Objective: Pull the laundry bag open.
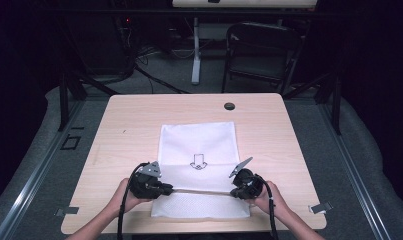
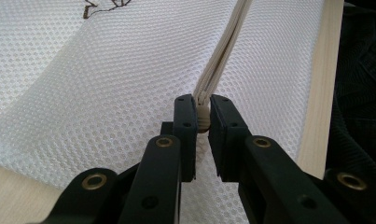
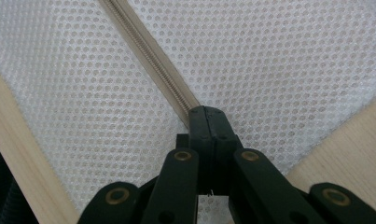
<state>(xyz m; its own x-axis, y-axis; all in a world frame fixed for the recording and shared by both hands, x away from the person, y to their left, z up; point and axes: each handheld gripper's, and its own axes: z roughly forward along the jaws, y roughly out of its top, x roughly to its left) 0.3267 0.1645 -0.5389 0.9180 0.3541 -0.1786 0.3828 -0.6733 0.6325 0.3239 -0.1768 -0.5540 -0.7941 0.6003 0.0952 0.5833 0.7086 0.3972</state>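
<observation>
My left gripper (image 2: 202, 122) has its jaws nearly together, pinched on the pale end of the zipper (image 2: 221, 56), which runs up from the jaws toward the top centre of the left gripper view as a stack of cream tape edges. My right gripper (image 3: 208, 116) has its jaws fully closed with no gap between the pads, meeting on the other end of the zipper (image 3: 148, 56); there the tape and its fine teeth run from the jaws up to the upper left of the right gripper view.

In the high view the left gripper (image 1: 165, 189) sits at lower centre-left and the right gripper (image 1: 234, 192) at lower centre-right, with the zipper (image 1: 201, 191) stretched as a thin straight line between them. A hand (image 1: 123, 196) holds the left one and a hand (image 1: 267, 196) the right.

The zipper belongs to a white mesh bag (image 1: 199, 140) lying flat in the middle of the desk (image 1: 129, 125), its near edge close to the bottom of the frame. A small dark arrow mark (image 1: 198, 162) is printed on the bag, just above the zipper line. A dark round hole (image 1: 229, 106) sits in the desk above the bag. A folding chair (image 1: 261, 50) stands on the floor at upper right.
</observation>
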